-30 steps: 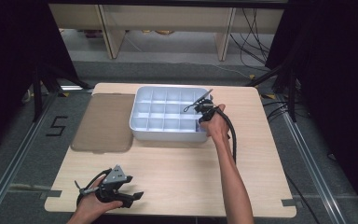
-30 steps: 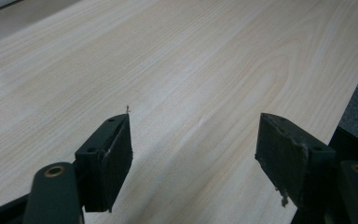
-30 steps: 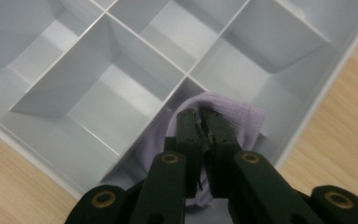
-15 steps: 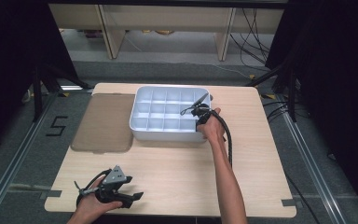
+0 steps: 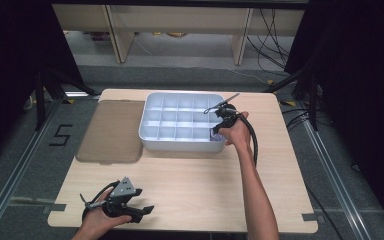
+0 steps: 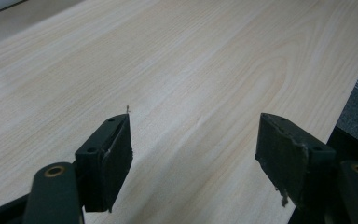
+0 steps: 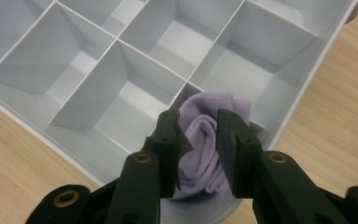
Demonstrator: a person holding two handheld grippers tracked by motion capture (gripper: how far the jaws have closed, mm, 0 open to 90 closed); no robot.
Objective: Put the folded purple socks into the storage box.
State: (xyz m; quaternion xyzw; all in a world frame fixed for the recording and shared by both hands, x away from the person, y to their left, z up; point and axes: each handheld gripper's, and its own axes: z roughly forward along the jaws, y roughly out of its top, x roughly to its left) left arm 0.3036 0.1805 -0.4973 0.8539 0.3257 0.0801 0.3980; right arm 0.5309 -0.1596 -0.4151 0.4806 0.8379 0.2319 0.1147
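Note:
A pale grey tray (image 5: pixel 180 145) with many compartments stands at the back middle of the table. A rolled lilac cloth (image 7: pixel 223 103) lies in its near right corner compartment (image 5: pixel 214 134). My right gripper (image 5: pixel 219 131) points down into that compartment. Its jaws (image 7: pixel 198 140) have just been opening and stand a little apart on either side of the cloth, which rests in the compartment. My left gripper (image 5: pixel 142 212) lies low over the table's front left edge. It (image 6: pixel 193 154) is open wide, with bare wood between the jaws.
A flat brown lid or mat (image 5: pixel 112 131) lies to the left of the tray. Light wooden tabletop (image 5: pixel 195 180) stretches between the tray and the front edge. The right gripper's black cable (image 5: pixel 252 142) trails along the forearm. Dark floor surrounds the table.
The right hand has shifted slightly over the tray's near right corner. The left hand and its gripper have stayed where they were.

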